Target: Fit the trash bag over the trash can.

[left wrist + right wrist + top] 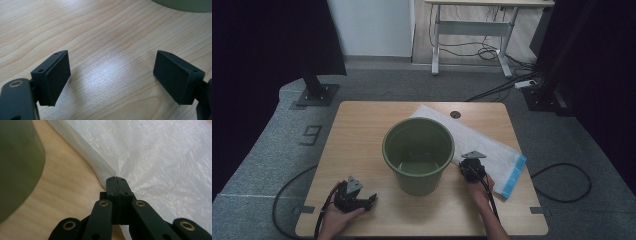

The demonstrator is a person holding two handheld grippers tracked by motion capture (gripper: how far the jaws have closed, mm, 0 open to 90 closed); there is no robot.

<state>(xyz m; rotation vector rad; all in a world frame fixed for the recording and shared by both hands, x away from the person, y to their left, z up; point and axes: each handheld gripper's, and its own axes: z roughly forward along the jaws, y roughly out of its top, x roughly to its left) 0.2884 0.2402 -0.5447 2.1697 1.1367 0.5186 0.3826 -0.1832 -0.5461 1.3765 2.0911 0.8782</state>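
A green plastic bucket stands upright in the middle of the wooden table; it looks empty. A flat white plastic bag with a blue end strip lies behind and to the right of it. My right gripper sits just right of the bucket at the bag's near edge. In the right gripper view, that gripper has its jaws pressed together on the edge of the bag, with the bucket wall at the left. My left gripper rests at the front left, open over bare wood.
The bucket's base shows at the top of the left gripper view. A cable hole sits near the table's far edge. Cables trail over the grey carpet on both sides. A desk frame stands farther back.
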